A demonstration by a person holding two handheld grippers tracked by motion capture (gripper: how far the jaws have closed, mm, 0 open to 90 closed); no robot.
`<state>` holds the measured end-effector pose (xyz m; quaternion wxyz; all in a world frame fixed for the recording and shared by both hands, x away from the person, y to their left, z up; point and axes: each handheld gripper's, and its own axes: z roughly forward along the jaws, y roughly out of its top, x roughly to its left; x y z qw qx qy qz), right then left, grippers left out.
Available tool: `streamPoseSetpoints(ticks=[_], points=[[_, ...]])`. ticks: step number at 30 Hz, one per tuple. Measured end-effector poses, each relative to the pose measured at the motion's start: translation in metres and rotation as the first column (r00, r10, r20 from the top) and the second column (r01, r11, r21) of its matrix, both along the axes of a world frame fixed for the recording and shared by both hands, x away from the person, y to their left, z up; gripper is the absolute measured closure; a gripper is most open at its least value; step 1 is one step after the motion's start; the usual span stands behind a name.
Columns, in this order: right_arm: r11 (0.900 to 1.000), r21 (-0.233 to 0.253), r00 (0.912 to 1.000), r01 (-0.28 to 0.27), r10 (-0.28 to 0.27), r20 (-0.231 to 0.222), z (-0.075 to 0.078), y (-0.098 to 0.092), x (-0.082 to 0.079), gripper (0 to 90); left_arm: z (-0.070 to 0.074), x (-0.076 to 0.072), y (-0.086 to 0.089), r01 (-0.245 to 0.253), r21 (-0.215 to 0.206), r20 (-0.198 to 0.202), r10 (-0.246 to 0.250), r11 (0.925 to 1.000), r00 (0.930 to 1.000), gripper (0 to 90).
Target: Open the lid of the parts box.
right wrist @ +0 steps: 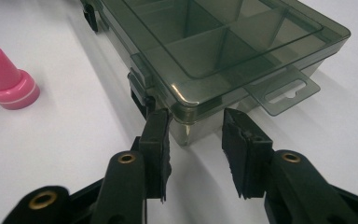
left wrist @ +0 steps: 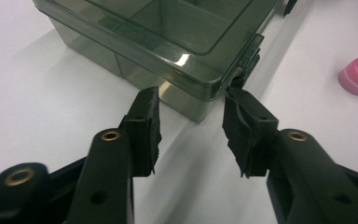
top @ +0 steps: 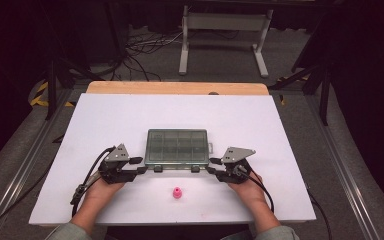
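Both tongs (left wrist: 191,126) (right wrist: 196,140) agape, straddling organiser box (top: 176,146) corners.

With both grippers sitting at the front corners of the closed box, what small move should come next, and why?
Probably ease both grippers forward onto the front latches. The lid of the compartment box is shut, the left gripper and right gripper are open at its near corners, and a latch sits just beside the right one. The pink piece lies untouched.

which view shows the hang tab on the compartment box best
The right gripper view: the hang tab is close and whole, slot visible, on the compartment box. In the high view it is tiny; the left gripper view shows the opposite corner.
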<state>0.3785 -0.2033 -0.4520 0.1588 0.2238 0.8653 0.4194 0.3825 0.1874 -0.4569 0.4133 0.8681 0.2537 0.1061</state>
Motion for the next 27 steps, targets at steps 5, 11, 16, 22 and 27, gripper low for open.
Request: streamPoseSetpoints(ticks=[5,11,16,22,27], points=[[1.000,0.004,1.0000,-0.001,0.001,0.000,0.0000,-0.0001,0.0000,63.0,0.0004,-0.0005,-0.0004,0.003,0.002,0.005,-0.003,1.0000,1.0000,60.6],[1.000,0.002,1.0000,-0.003,0.003,-0.001,-0.0003,0.0000,0.0000,63.7,0.0005,-0.0014,-0.0021,0.011,0.024,0.017,-0.011,0.9996,0.9998,63.7],[1.000,0.002,1.0000,-0.004,0.004,-0.001,-0.0005,0.0002,-0.0003,64.6,0.0007,-0.0020,-0.0026,0.010,0.017,0.024,-0.011,0.9998,0.9996,64.6],[1.000,0.000,1.0000,-0.006,0.006,-0.002,-0.0009,0.0003,-0.0002,65.0,0.0005,-0.0023,-0.0038,0.015,0.017,0.025,-0.015,0.9997,0.9996,65.3],[1.000,-0.001,1.0000,-0.006,0.006,0.000,-0.0009,0.0004,-0.0004,65.2,0.0006,-0.0024,-0.0038,0.014,0.016,0.028,-0.015,0.9998,0.9995,65.7]])
